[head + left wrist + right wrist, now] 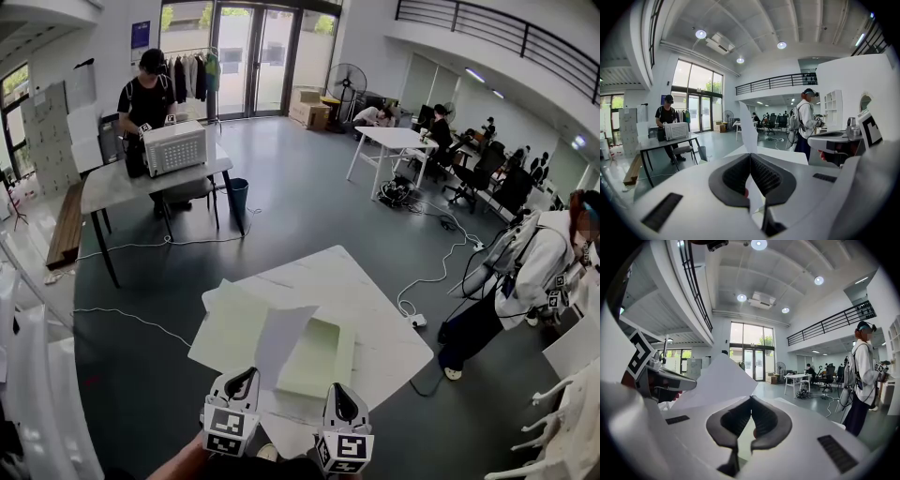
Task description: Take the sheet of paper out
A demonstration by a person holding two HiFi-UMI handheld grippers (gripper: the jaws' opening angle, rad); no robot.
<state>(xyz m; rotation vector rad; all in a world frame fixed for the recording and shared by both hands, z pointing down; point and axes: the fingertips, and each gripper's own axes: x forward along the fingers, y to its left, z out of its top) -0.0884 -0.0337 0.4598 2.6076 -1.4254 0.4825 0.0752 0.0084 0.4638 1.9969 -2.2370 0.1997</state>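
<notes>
A white sheet of paper (281,339) stands up off the table, pinched at its lower edge by my left gripper (242,380). In the left gripper view the sheet (747,125) rises straight out of the shut left gripper (750,155). Under it lies an open pale green folder (319,354) on the white table (375,300). My right gripper (343,398) hovers at the folder's near edge, just right of the left one. In its own view the right gripper (751,398) has its tips together with nothing seen between them, and the sheet (717,380) shows at the left.
A person in black stands behind a grey table with a white appliance (173,145) at the far left. Another person in white (534,272) stands at the right. White shelving (28,375) lines the left edge. Cables (441,272) trail on the dark floor.
</notes>
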